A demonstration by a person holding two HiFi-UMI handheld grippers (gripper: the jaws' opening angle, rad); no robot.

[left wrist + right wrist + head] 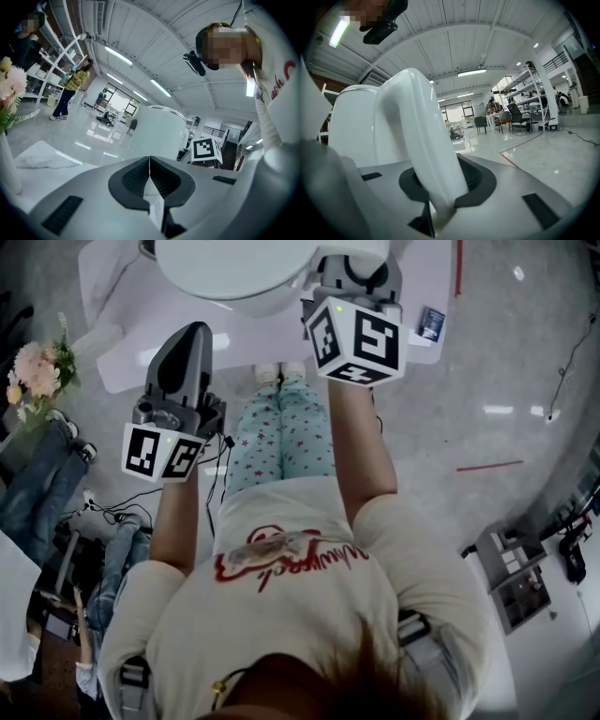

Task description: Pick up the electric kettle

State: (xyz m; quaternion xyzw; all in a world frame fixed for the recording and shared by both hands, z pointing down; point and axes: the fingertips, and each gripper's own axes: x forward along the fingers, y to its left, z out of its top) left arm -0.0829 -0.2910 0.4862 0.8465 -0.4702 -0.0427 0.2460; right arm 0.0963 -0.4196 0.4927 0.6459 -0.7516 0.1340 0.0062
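The right gripper (pixel 440 187) was clamped on the handle (pixel 417 136) to carry the electric kettle (pixel 234 268) in the air above the table (pixel 122 362), while the left gripper (pixel 149 168), apparently not needed, was closed and empty.

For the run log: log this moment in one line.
right gripper: shut on kettle handle | kettle: upright | left gripper: shut, empty

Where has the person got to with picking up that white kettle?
Done: the right gripper is clamped on the handle of the white electric kettle. In hand: the kettle looks raised over the white table, though its underside is hidden, so I cannot confirm it is clear. The left gripper is shut and empty. Left: probably just finishing the lift.
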